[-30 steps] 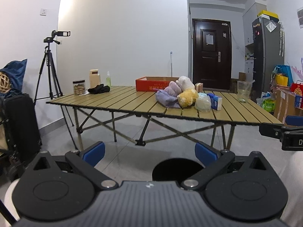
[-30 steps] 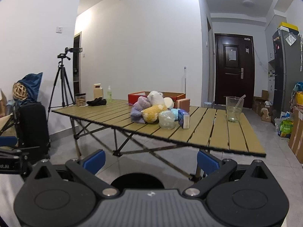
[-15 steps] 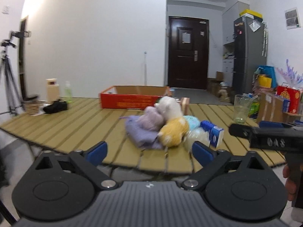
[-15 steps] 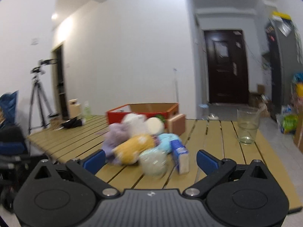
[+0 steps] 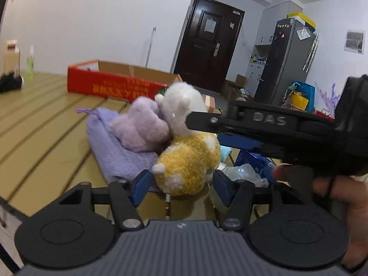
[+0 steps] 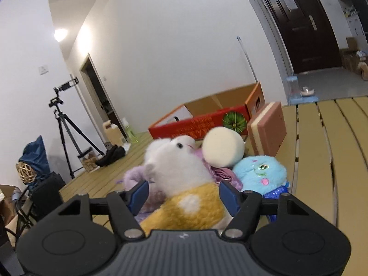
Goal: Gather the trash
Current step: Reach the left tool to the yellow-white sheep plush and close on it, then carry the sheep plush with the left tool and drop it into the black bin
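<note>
Both tools moved in on fuzzy yellow plush (image 5: 188, 161); L tool (image 5: 181, 185), R tool (image 6: 184, 194) released.

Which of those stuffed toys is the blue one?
The round fluffy toy with a stitched face; the other plush toys are white, yellow and lilac.

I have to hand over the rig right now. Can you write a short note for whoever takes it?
Left gripper: open, empty, jaws on either side of the yellow plush toy.
Right gripper: open, empty, over the same toy pile, above the yellow and white plush toy.
Trash: crumpled clear plastic and a blue carton lie on the table to the right of the toys.
The open red cardboard box sits behind the pile.
Done: nothing picked up.
Left: grasp the trash and collect it.
</note>
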Motion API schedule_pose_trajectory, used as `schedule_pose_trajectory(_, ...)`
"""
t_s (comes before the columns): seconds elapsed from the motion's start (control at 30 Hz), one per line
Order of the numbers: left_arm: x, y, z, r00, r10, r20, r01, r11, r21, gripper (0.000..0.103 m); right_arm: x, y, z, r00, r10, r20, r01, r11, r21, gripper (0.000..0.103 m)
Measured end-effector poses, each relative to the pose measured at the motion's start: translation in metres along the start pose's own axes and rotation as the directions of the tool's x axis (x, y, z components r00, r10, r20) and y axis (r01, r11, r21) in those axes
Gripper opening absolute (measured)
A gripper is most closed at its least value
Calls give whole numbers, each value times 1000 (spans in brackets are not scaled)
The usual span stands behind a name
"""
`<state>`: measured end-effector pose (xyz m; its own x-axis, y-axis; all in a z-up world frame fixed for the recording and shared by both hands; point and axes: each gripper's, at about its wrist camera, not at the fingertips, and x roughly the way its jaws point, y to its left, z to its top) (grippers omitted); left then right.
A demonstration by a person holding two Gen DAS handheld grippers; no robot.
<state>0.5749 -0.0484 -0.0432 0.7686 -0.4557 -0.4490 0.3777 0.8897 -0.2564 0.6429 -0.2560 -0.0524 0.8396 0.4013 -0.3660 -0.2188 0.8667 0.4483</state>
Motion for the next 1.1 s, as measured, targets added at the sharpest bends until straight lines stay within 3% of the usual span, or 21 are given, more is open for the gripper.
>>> schedule_pose_trajectory(0.07, 12, 3, 2, 999, 33, -27, -34, 999, -31, 62, 14, -3, 3, 1000, -16, -1, 16, 999, -38, 66)
schedule_pose_trajectory(0.23, 37, 10, 0, 999, 26, -20, -27, 997, -71, 49, 33, -9, 12, 998, -27, -51, 21, 994, -111, 71)
schedule_pose_trajectory(0.37, 29, 15, 8, 1000, 21, 3, -21, 988, -150, 46, 29, -12, 16, 995, 42, -94, -47, 998, -50, 59)
schedule_pose_trajectory(0.5, 16, 23, 7, 998, 15, -58, -27, 978, -209, 45, 11, -4, 9, 993, 23, -120, -26, 999, -23, 54)
schedule_pose_trajectory(0.6, -1, 24, 6, 997, 70, -30, -74, 988, -135, 48, 3, 8, 6, 993, 25, -116, -30, 999, -43, 52)
schedule_pose_trajectory(0.77, 3, 42, 7, 995, 98, -23, -100, 976, -194, 66, 14, -3, -3, 989, 55, -140, -44, 996, 82, 60)
schedule_pose_trajectory(0.83, 2, 45, 7, 997, 74, 6, -71, 976, -208, 64, 19, -9, -4, 985, 98, -142, -80, 988, 131, 60)
schedule_pose_trajectory(0.9, 4, 50, 9, 1000, 10, 20, -5, 974, -226, 54, 23, -13, -7, 980, 130, -150, -105, 980, 167, 59)
schedule_pose_trajectory(1.03, 2, 49, 11, 999, -1, 36, 10, 975, -223, 45, 13, -6, -3, 988, 101, -114, -83, 985, 149, 44)
schedule_pose_trajectory(1.1, -7, 44, 15, 998, -14, 55, 26, 974, -226, 45, 2, 4, 3, 992, 90, -92, -79, 991, 110, 44)
